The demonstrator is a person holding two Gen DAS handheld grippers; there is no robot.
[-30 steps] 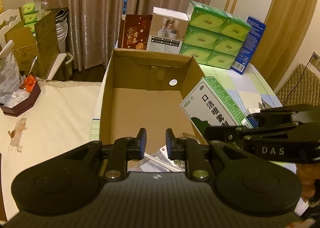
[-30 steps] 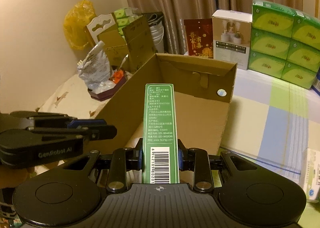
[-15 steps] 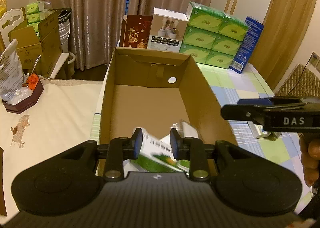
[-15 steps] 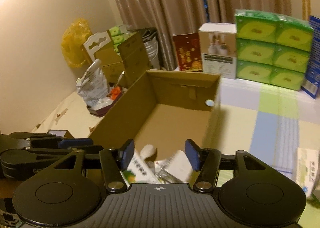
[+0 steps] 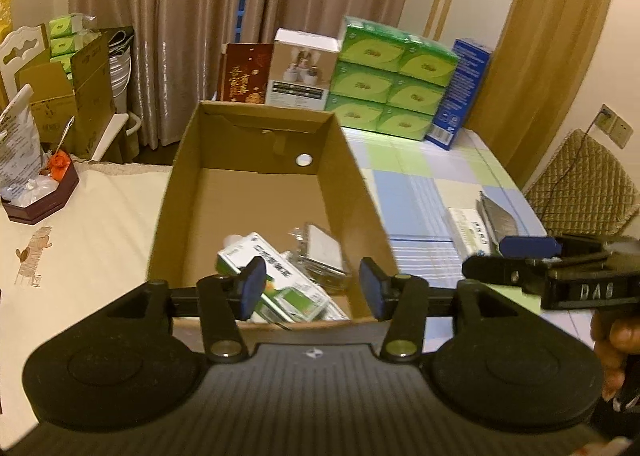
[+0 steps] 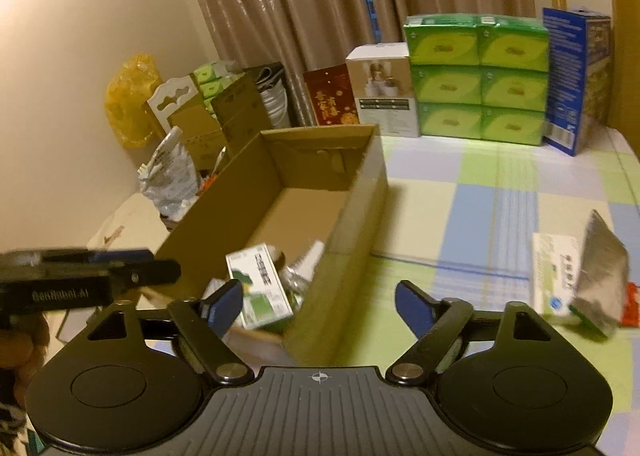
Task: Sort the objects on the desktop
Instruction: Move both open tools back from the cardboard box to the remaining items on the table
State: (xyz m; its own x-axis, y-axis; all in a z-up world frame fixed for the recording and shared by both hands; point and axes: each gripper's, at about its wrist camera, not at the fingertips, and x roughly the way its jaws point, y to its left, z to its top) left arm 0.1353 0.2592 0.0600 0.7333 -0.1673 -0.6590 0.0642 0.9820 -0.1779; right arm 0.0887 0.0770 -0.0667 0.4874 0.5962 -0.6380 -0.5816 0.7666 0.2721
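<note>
- Left wrist view: your left gripper (image 5: pixel 311 286) hangs agape and empty over the cardboard box (image 5: pixel 362 192); the green-and-white carton (image 5: pixel 276 276) lies inside.
- Right wrist view: your right gripper (image 6: pixel 318 306) gapes empty too; next, probably, reach for the blurred packets (image 6: pixel 580 284) on the tablecloth.

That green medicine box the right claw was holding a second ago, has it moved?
Yes. The green medicine box has left the right claw, now open, and lies inside the cardboard box.
</note>
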